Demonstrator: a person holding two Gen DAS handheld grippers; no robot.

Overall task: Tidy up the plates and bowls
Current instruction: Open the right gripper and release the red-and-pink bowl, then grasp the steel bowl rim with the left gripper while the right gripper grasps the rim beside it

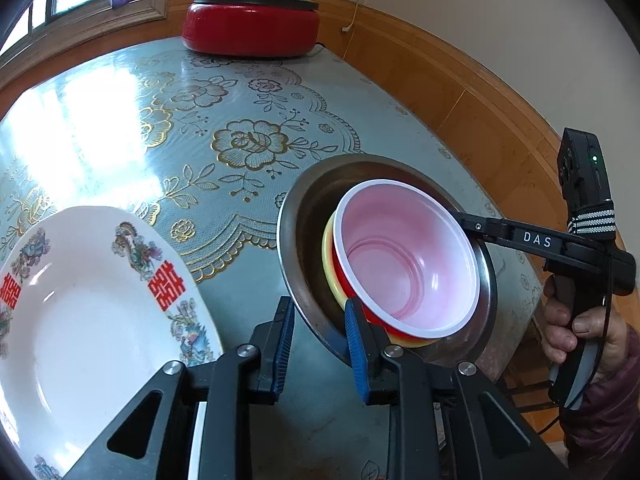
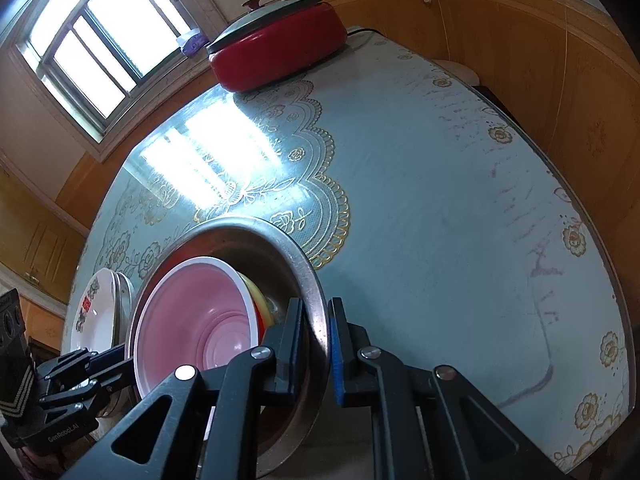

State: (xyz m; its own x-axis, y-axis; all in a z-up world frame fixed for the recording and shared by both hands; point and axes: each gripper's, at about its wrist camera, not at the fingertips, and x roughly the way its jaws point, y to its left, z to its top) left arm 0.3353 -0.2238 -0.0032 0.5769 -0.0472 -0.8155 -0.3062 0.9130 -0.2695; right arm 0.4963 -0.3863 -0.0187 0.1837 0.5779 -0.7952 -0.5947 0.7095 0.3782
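Note:
A steel bowl point(image 1: 304, 216) is tilted up off the blue floral table point(image 1: 240, 92). Nested in it are a yellow bowl point(image 1: 329, 264) and a red bowl with a white rim and pink inside point(image 1: 404, 256). My left gripper point(image 1: 318, 340) straddles the steel bowl's near rim, with its jaws apart. My right gripper point(image 2: 316, 344) is shut on the steel bowl's rim point(image 2: 318, 308); it reaches in from the right in the left wrist view point(image 1: 480, 226). A white plate with red characters point(image 1: 80, 320) lies at the lower left and also shows in the right wrist view point(image 2: 90, 316).
A red electric pot with a grey lid point(image 1: 252, 24) stands at the table's far edge, also in the right wrist view point(image 2: 276, 44). Wooden wall panelling point(image 1: 460, 80) runs behind the table. A window point(image 2: 100, 40) is at the far left.

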